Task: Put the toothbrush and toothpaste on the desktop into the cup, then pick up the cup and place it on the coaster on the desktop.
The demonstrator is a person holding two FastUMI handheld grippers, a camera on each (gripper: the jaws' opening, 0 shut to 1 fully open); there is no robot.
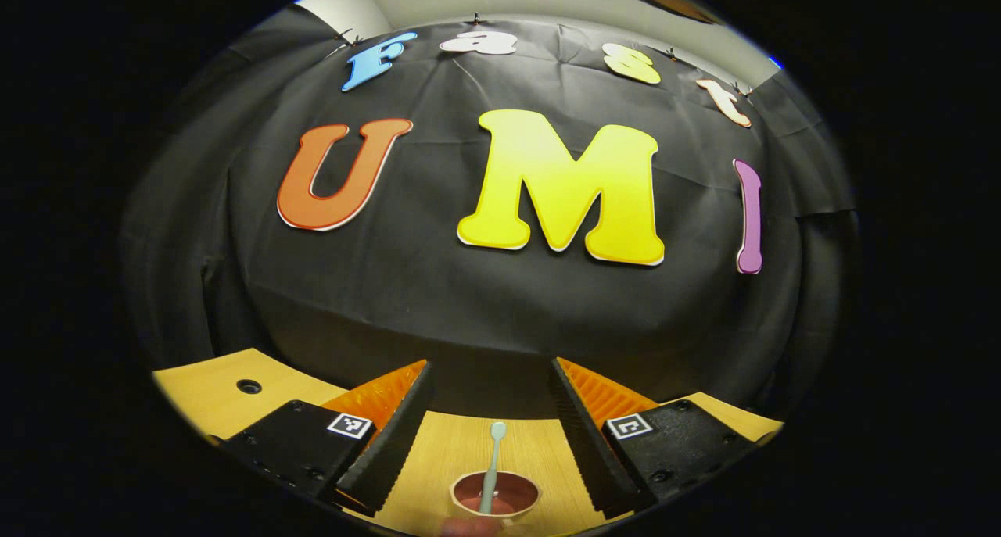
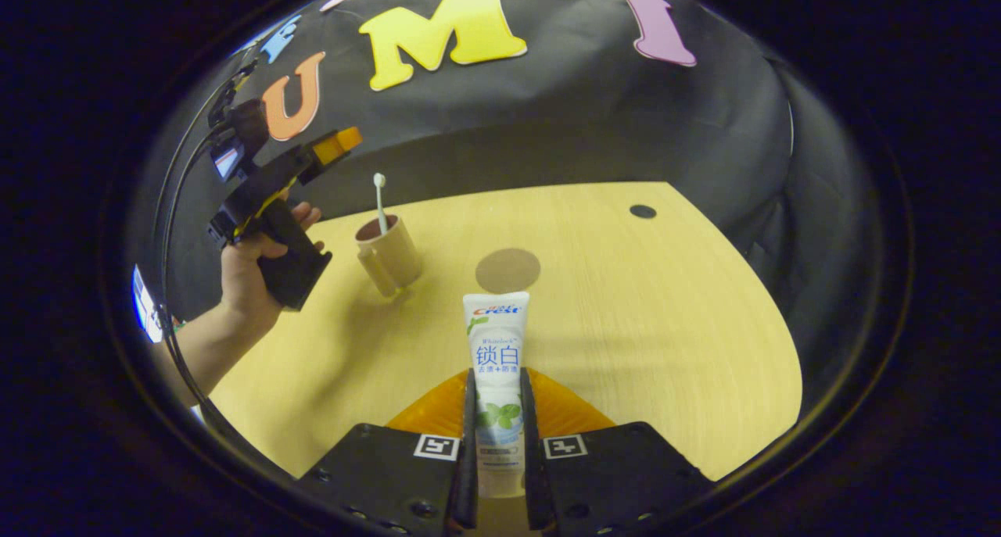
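The white toothpaste tube with blue and green print [image 2: 496, 365] stands pinched between the two fingers of the right gripper [image 2: 497, 412], which press on both of its sides; its flat end points forward over the pale wooden desktop [image 2: 641, 326], and it seems held above the surface. Beyond it, near the tube's far end, lies the round brown coaster [image 2: 507, 270], bare. To the coaster's left stands the tan cup with a dark inside and a side handle [image 2: 389, 255], upright on the desktop, and the pale green toothbrush [image 2: 379, 201] rests in it with its head sticking up. Left of the cup, a person's hand [image 2: 250, 267] holds the left gripper [image 2: 336, 144] raised above the desktop. In the left gripper view, that gripper's fingers [image 1: 391, 435] are spread wide, nothing between them, with the cup [image 1: 494, 496] and toothbrush [image 1: 493, 463] below.
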